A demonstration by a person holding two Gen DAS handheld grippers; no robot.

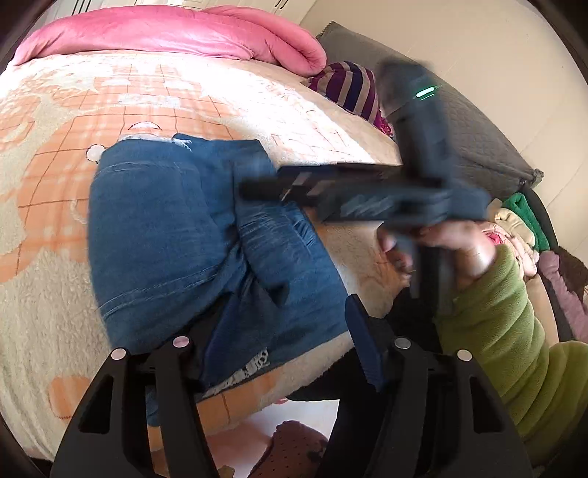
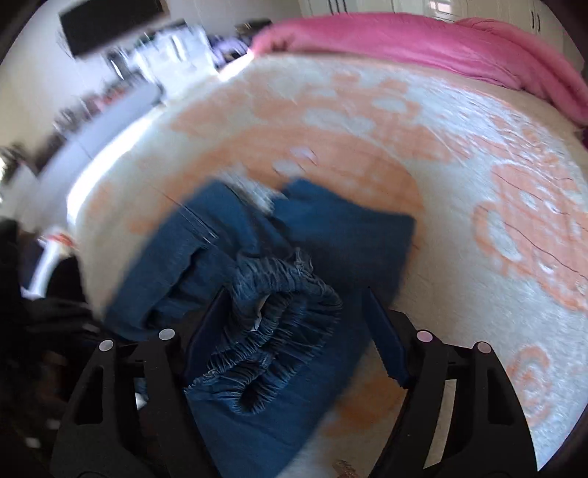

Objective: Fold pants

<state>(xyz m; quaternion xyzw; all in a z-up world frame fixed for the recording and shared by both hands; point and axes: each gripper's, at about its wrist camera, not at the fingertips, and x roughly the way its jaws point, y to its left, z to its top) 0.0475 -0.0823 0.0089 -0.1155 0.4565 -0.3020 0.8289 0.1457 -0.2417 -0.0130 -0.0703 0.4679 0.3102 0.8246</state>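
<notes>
A: Both sets of jaws stand apart. On the left gripper (image 1: 283,353) nothing is pressed between the pads; the jeans (image 1: 205,235) lie under and beyond the fingers.

B: And the right gripper (image 2: 294,331)?

A: Its jaws are spread too. The gathered waistband (image 2: 272,331) bulges up between the fingers, beside the left pad, but the right pad sits clear of the cloth, so no grip shows (motion blur softens much of this view).

B: Location of the jeans?

A: On the bed (image 1: 55,206), at its near edge, folded into a compact blue bundle on the orange-and-cream blanket. One frayed hem (image 1: 253,364) reaches the near edge, next to the left gripper.

B: Other items?

A: A pink quilt (image 1: 176,33) is rolled along the far side of the bed. A striped garment (image 1: 349,88) lies at the far right, with a grey mat (image 1: 470,125) beyond it.

B: Is the right gripper visible from the left camera?

A: Yes, blurred, over the right side of the jeans, held by a hand (image 1: 455,246) in a green sleeve (image 1: 499,349).
</notes>
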